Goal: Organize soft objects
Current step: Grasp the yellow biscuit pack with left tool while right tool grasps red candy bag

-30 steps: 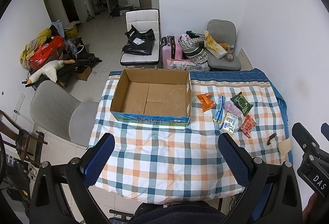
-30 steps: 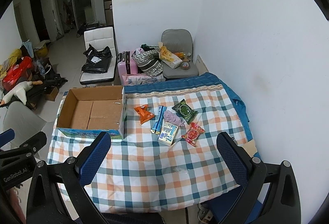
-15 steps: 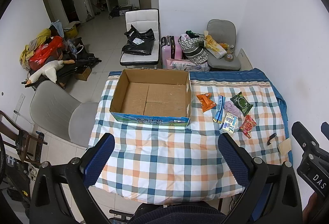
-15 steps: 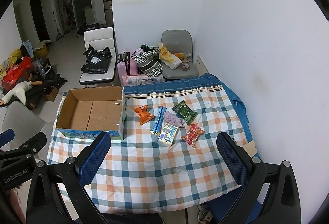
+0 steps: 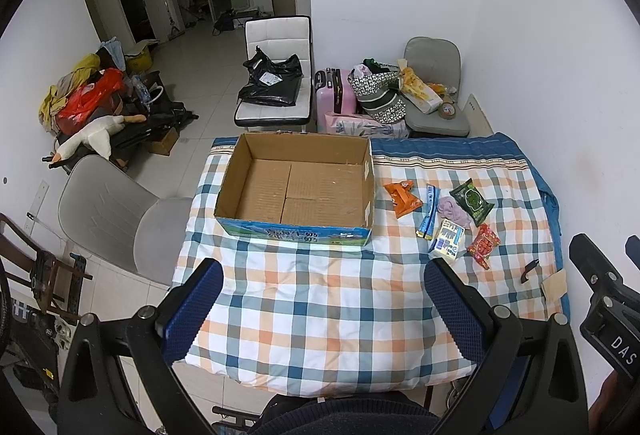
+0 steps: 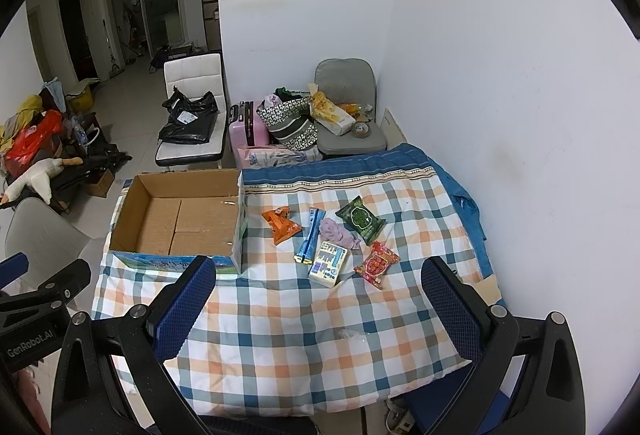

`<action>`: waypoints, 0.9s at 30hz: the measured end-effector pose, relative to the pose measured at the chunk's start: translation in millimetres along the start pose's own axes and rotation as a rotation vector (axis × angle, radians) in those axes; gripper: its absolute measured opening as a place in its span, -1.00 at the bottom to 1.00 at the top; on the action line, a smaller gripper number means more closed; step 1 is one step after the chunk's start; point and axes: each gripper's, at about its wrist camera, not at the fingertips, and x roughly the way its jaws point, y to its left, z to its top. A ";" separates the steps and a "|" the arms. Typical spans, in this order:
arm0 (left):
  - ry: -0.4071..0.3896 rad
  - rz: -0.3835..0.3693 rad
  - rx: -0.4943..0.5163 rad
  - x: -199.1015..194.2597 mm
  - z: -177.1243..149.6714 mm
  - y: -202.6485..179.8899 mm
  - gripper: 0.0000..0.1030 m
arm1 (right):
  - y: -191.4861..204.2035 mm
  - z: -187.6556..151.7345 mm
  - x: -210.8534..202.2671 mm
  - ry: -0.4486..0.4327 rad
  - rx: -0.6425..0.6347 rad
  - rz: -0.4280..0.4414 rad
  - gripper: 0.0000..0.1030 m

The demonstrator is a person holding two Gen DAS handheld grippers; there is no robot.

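An empty cardboard box (image 5: 296, 191) (image 6: 180, 223) sits on the checked tablecloth (image 5: 320, 299). To its right lie several soft packets: an orange packet (image 5: 402, 197) (image 6: 280, 225), a blue stick pack (image 5: 429, 209) (image 6: 310, 239), a purple cloth (image 5: 454, 209) (image 6: 338, 233), a green packet (image 5: 472, 201) (image 6: 360, 221), a tissue pack (image 5: 448, 237) (image 6: 329, 263) and a red packet (image 5: 484, 245) (image 6: 377, 263). My left gripper (image 5: 322, 309) and right gripper (image 6: 316, 309) are open and empty, high above the table's near edge.
A wall runs along the table's right side. A grey chair (image 5: 112, 219) stands left of the table. Beyond the far edge are a white chair with a black bag (image 5: 276, 83), a pink suitcase (image 5: 334, 95) and a grey chair with bags (image 5: 432, 91).
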 end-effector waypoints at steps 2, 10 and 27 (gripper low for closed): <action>0.001 -0.001 0.001 0.4 1.2 -0.3 1.00 | 1.2 1.4 1.1 0.001 0.000 0.002 1.00; 0.020 -0.040 0.016 26.7 15.8 -19.0 1.00 | -12.3 3.3 26.0 0.043 0.050 0.016 1.00; 0.388 -0.181 0.225 304.7 31.1 -201.1 1.00 | -177.0 -33.3 311.4 0.481 0.259 -0.050 1.00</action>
